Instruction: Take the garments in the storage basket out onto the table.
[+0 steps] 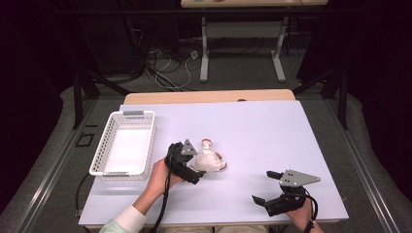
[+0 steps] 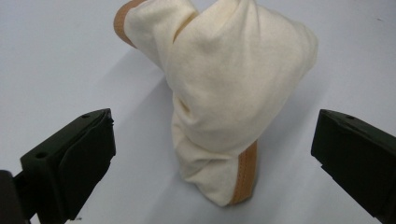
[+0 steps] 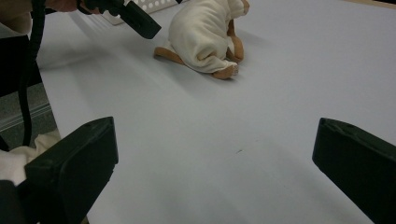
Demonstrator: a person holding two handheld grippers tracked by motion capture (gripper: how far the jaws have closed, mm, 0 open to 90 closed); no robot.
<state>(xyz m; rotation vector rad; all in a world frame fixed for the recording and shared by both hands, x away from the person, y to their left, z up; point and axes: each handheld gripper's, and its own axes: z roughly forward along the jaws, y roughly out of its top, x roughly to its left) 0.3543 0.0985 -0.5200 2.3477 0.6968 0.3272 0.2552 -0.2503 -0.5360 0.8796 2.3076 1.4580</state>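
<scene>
High view shows a crumpled cream cloth bundle with tan leather-like trim lying on the pale lilac counter, just right of a white perforated plastic basket. Left tool sits right beside the bundle; in the left gripper view its jaws stand wide apart on either side of the cloth, not pressing it. Right tool rests well apart near the counter's front edge, jaws spread wide with nothing between them.
</scene>
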